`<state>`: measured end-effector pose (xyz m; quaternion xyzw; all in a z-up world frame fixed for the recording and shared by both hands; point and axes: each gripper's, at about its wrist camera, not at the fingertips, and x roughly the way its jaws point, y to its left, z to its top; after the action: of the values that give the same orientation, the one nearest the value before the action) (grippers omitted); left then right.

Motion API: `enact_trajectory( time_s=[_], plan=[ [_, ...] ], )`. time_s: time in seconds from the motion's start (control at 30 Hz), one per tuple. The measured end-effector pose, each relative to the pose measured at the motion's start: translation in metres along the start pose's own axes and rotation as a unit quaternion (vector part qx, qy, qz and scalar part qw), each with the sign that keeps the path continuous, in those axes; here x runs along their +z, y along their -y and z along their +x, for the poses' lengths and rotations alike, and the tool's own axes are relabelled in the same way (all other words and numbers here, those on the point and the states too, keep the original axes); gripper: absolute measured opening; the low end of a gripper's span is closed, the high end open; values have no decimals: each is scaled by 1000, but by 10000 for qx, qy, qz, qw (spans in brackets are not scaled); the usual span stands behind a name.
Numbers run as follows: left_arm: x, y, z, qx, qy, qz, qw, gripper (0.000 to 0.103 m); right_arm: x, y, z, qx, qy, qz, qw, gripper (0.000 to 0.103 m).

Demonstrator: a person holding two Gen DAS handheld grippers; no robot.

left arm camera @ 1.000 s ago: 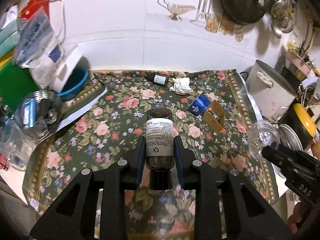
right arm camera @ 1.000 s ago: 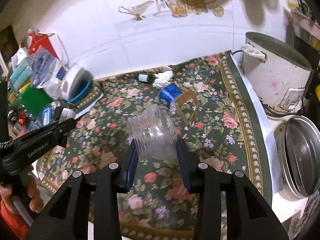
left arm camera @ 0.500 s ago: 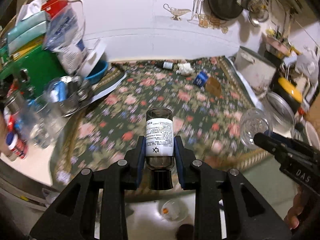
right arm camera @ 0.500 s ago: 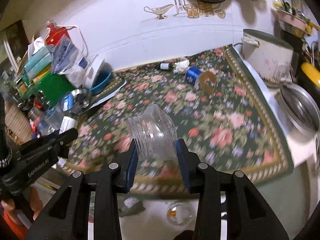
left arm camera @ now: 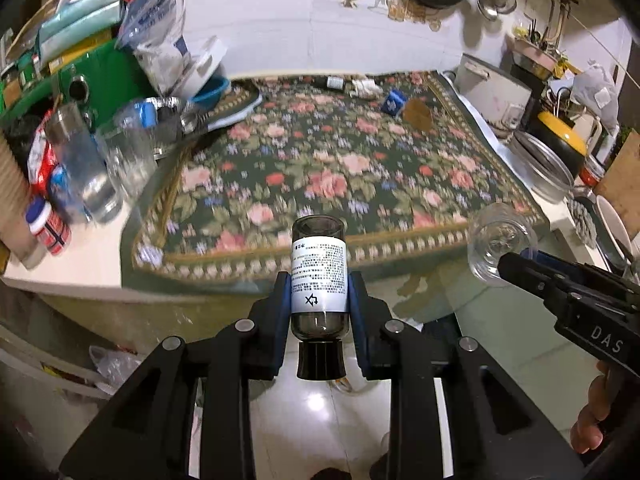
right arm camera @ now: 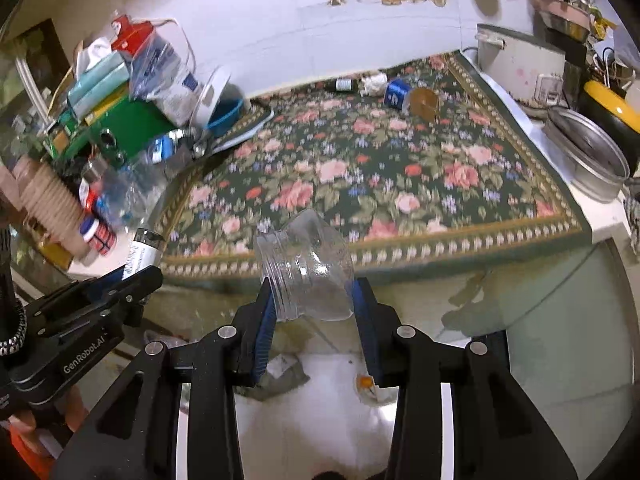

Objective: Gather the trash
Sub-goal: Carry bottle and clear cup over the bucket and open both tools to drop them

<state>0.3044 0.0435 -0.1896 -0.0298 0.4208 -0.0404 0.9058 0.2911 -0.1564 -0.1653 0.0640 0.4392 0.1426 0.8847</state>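
My left gripper (left arm camera: pixel 319 298) is shut on a dark glass bottle (left arm camera: pixel 319 276) with a white label, cap toward the camera, held off the table's front edge above the floor. My right gripper (right arm camera: pixel 314 300) is shut on a clear plastic jar (right arm camera: pixel 306 270), lidless, mouth tilted left; it also shows in the left wrist view (left arm camera: pixel 498 244). On the floral tablecloth (right arm camera: pixel 360 168) at the far edge lie a small dark bottle (right arm camera: pixel 345 85), a crumpled tissue (right arm camera: pixel 374 83), a blue packet (right arm camera: pixel 396 94) and a brown cardboard piece (right arm camera: pixel 424 102).
Cluttered boxes, bags, glasses and a steel bowl (left arm camera: pixel 168 114) crowd the table's left side. A white rice cooker (right arm camera: pixel 520 68), a metal pan (right arm camera: pixel 588 156) and a yellow pot stand at the right. Glossy white floor (right arm camera: pixel 320 412) with scraps lies below the grippers.
Both grippers have pulled back from over the tablecloth to beyond the table's front edge, still holding the bottle and the jar. The floor has come into view below.
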Motion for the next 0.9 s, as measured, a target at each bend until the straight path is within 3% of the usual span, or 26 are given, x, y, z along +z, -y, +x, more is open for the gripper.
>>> enact_trajectory(
  time_s=[0.43, 0.77, 0.9],
  plan=[
    [-92, 39, 95, 17, -800, -531, 9954, 27, -67, 56, 71, 67, -855, -160, 9962, 35],
    [-176, 51, 192, 108, -1221, -1046, 9869, 27, -132, 119, 156, -100, -1445, -558, 9879, 35],
    [-200, 45, 224, 131, -1364, -1141, 9840, 27, -156, 129, 195, 25, -1688, -581, 9839, 35]
  ],
)
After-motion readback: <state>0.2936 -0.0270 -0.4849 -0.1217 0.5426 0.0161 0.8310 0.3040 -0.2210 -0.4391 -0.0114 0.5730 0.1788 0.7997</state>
